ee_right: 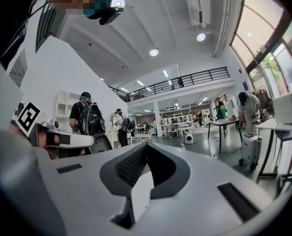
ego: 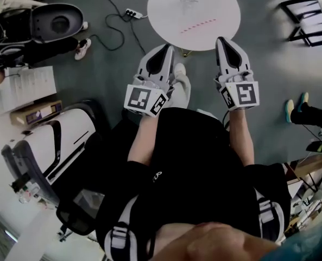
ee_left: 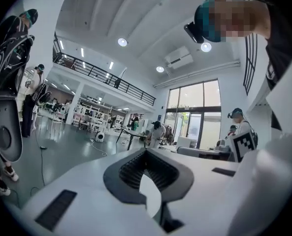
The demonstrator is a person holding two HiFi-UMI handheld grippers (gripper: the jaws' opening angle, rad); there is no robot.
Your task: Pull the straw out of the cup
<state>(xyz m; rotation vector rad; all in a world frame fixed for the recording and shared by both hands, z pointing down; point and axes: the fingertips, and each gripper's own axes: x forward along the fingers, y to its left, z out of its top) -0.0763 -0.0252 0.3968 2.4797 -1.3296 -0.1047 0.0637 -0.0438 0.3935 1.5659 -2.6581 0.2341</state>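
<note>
No cup or straw shows in any view. In the head view my left gripper (ego: pixel 166 50) and right gripper (ego: pixel 224 41) are held side by side in front of the person's body. Both point toward a round white table (ego: pixel 171 7), and their tips sit near its front edge. A short pink dotted line (ego: pixel 199 25) lies on the tabletop. The left gripper (ee_left: pixel 146 150) has its jaws closed together with nothing between them. The right gripper (ee_right: pixel 146 145) is likewise shut and empty. Both gripper views look level across a large hall with people in it.
A white and black machine (ego: pixel 46 140) and a cardboard box (ego: pixel 36 112) stand at the left. A cable and power strip (ego: pixel 132 14) lie on the floor beside the table. Another person's shoes (ego: pixel 296 109) are at the right, black frames (ego: pixel 307 20) at the top right.
</note>
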